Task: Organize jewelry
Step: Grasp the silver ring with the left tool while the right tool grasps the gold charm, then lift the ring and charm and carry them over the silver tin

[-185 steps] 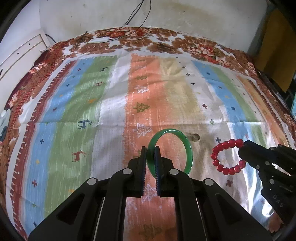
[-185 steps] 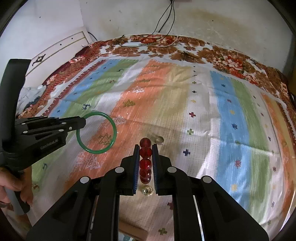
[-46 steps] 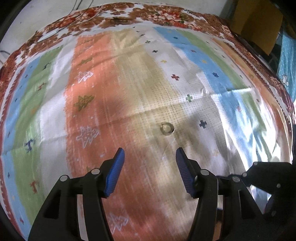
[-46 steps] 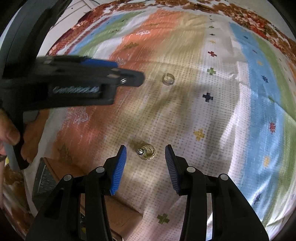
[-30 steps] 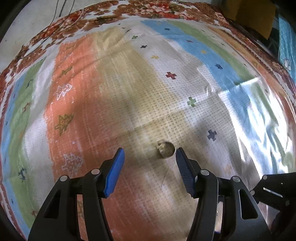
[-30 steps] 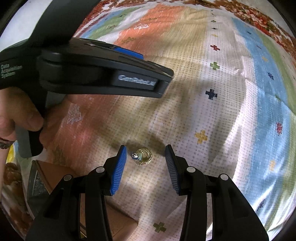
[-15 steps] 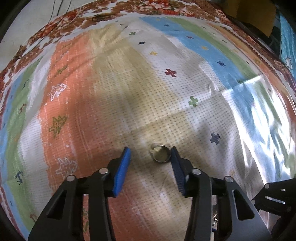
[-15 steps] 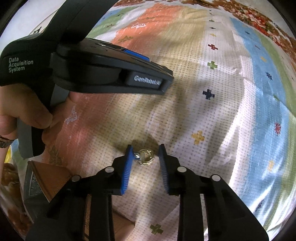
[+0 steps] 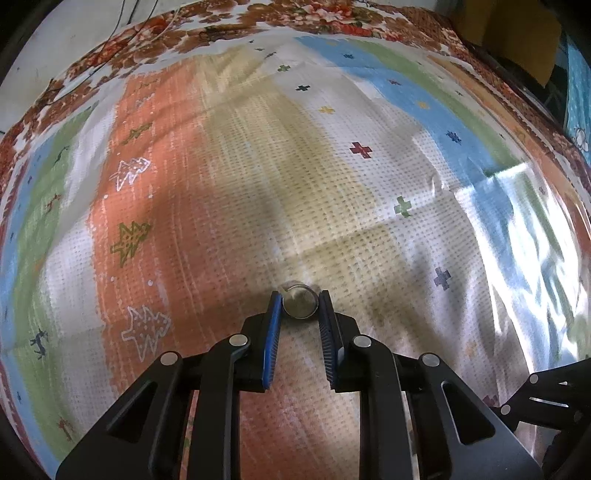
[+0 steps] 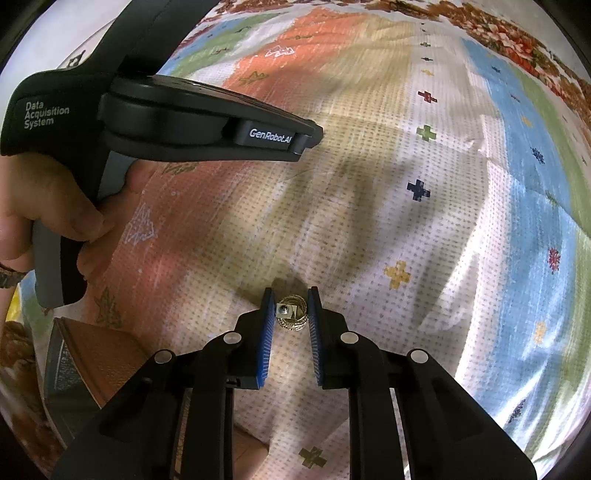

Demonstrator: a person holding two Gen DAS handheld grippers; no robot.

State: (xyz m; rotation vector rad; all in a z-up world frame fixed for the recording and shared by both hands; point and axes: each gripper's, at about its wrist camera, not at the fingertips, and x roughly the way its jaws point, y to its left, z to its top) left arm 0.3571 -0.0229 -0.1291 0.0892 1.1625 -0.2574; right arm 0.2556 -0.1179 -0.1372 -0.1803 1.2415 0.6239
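A small silver ring lies on the striped cloth between the tips of my left gripper. Its jaws are closing and both blue pads touch the ring's sides. In the right wrist view a gold ring with a small stone setting sits between the tips of my right gripper. Those jaws are closing too, with the pads against the ring. Both grippers point steeply down at the cloth.
A person's hand holds the left gripper's handle at the upper left of the right wrist view. A brown wooden box sits at the lower left near the gold ring. Cables lie at the cloth's far edge.
Both pairs of jaws have narrowed from wide apart to touching their rings. The left gripper slid slightly so the silver ring sits centred between its tips.
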